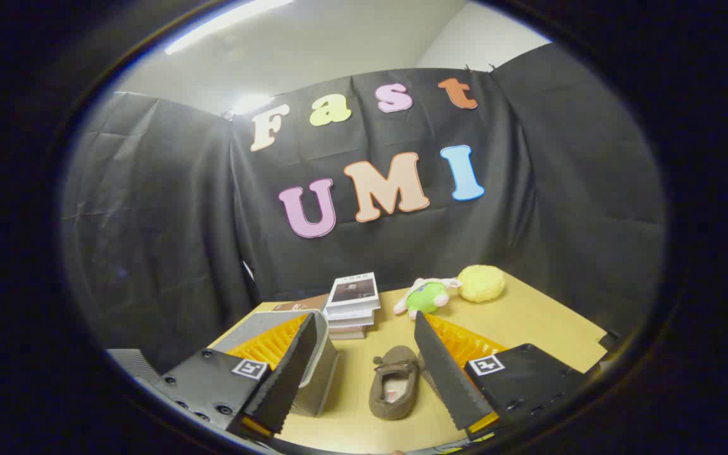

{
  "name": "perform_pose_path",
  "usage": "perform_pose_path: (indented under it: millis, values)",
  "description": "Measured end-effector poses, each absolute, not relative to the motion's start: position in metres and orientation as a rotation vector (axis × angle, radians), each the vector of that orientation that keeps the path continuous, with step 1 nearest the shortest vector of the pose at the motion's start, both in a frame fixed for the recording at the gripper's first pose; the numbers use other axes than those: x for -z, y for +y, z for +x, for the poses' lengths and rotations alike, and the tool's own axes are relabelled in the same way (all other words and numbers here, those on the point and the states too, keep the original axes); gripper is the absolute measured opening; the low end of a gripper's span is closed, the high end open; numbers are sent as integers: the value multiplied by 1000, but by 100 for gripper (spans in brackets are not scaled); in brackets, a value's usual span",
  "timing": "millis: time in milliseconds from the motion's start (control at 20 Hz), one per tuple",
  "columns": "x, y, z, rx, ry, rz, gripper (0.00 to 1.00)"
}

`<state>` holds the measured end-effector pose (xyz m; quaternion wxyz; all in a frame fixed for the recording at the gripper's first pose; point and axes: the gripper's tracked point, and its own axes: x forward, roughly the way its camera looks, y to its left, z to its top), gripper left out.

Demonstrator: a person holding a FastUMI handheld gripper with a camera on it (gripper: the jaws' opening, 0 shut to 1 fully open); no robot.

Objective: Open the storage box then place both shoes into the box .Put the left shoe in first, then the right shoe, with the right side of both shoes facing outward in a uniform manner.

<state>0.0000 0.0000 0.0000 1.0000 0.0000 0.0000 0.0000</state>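
A brown moccasin shoe (394, 382) lies on the wooden table (528, 322), its opening facing up and its toe pointing away from me. It sits between my two fingers, nearer the right one. My gripper (365, 323) is open and holds nothing, hanging above the table. A grey storage box (321, 379) with a pale rim stands to the left of the shoe. My left finger (288, 373) covers much of it, so I cannot tell how its lid stands. My right finger (446, 373) hides the table just right of the shoe.
A stack of books (352, 303) stands beyond the fingertips in the middle of the table. To its right, near the black cloth wall, lie a green plush toy (427, 296) and a yellow plush ball (481, 282).
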Motion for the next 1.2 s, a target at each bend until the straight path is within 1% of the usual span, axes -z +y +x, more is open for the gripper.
perform_pose_path:
  millis: [350,900,1200]
  values:
    - [5,6,-2,32,-4,-23,99]
    - [2,5,15,89,-29,-26,99]
    - [26,18,30,51,88,97,99]
